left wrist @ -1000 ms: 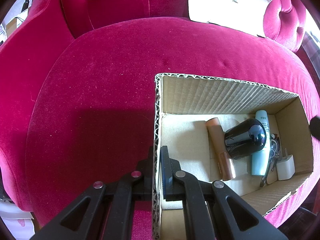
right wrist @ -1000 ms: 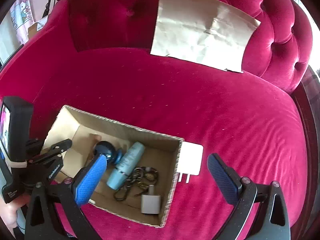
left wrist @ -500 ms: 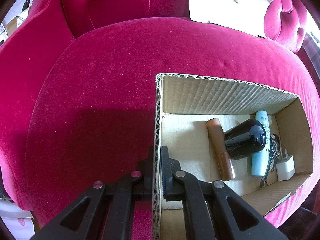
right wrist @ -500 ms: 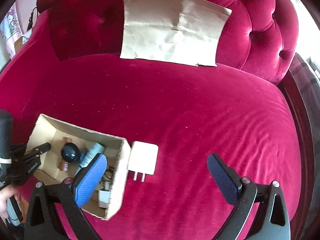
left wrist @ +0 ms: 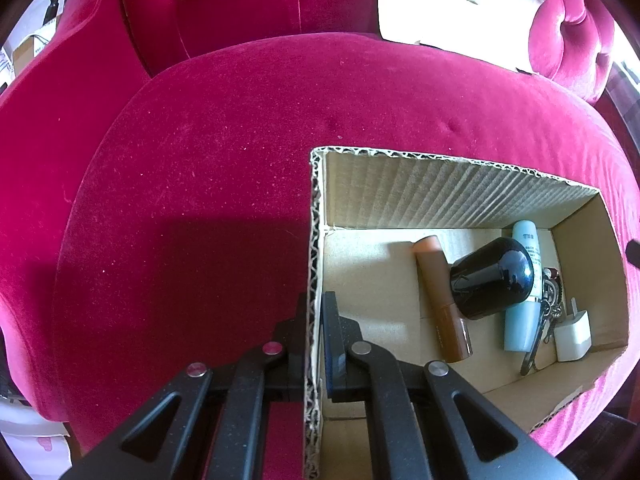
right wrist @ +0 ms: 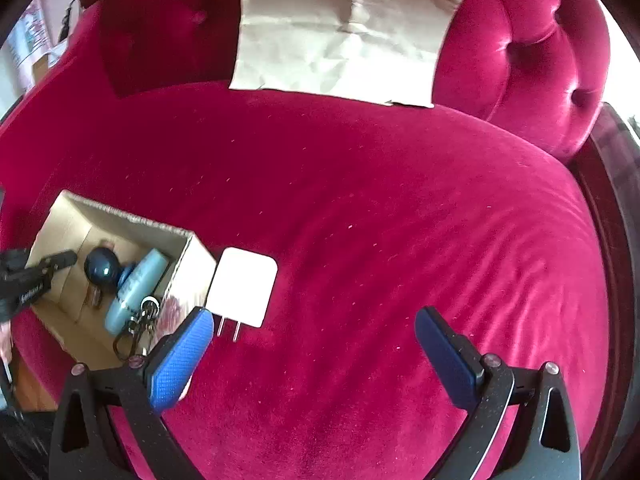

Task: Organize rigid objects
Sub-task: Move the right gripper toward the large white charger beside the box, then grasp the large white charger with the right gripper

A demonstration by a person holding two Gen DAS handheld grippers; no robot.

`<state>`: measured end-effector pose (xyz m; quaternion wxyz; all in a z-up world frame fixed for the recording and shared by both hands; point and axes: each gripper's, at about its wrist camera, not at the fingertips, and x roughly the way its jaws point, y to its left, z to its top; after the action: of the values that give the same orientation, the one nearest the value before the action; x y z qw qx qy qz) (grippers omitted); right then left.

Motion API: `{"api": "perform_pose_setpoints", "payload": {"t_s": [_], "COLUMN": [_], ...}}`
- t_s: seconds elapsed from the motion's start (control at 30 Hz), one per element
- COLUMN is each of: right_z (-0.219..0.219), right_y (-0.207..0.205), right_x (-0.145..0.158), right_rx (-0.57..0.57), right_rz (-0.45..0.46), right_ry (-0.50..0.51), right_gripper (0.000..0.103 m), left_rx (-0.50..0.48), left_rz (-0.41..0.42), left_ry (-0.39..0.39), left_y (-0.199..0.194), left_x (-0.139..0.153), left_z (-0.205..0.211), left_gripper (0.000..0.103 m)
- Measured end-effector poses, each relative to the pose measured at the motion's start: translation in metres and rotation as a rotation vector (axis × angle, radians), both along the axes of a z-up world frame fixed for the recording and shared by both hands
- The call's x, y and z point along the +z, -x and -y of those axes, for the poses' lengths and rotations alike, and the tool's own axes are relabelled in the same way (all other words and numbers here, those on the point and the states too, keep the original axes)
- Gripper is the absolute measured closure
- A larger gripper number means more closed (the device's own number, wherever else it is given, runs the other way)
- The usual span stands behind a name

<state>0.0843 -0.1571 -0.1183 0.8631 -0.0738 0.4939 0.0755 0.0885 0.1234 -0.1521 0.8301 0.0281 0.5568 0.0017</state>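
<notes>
So the cardboard box [left wrist: 460, 196] sat on the seat of a big red velvet sofa [right wrist: 380, 220]. The left gripper [left wrist: 314, 320] was clenched right on the box's near side wall, one finger inside and one outside. Inside the box lay a brown tube [left wrist: 440, 300], a shiny black rounded bottle [left wrist: 492, 278] resting over a pale blue tube [left wrist: 520, 320], a bunch of keys on a carabiner [left wrist: 548, 304] and a small white plug [left wrist: 573, 334] in the far corner. A bigger white charger [right wrist: 243, 288], prongs pointing toward the camera, lay flat on the cushion just beside the box's outer wall. The right gripper [right wrist: 312, 350] hung over the cushion with its blue fingers [right wrist: 180, 360] spread wide, nothing between them, the charger just off its left finger. A creased sheet of brown paper [right wrist: 344, 36] leaned on the backrest.
</notes>
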Motion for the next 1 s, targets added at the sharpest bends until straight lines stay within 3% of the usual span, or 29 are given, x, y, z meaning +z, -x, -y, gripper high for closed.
{"api": "perform_pose_setpoints", "payload": {"t_s": [0.23, 0.5, 0.7, 1.0], "right_z": [0.002, -0.008, -0.016, -0.037], "right_y": [-0.005, -0.025, -0.04, -0.055], "right_x": [-0.008, -0.024, -0.039, -0.05], "right_rx": [0.083, 0.305, 0.373, 0.461], "right_rz": [-0.027, -0.122, -0.181, -0.198], "right_ry": [0.015, 0.052, 0.059, 0.091], "right_gripper": [0.0, 0.0, 0.0, 0.0], "left_rx": [0.0, -0.005, -0.005, -0.005], "left_rz": [0.0, 0.001, -0.001, -0.001], "left_ry": [-0.002, -0.006, -0.008, -0.01], "left_y": [0.0, 0.0, -0.001, -0.001], "left_x": [0.001, 0.002, 0.003, 0.002], "left_z": [0.002, 0.003, 0.003, 0.004], "left_gripper": [0.099, 0.099, 0.099, 0.099]}}
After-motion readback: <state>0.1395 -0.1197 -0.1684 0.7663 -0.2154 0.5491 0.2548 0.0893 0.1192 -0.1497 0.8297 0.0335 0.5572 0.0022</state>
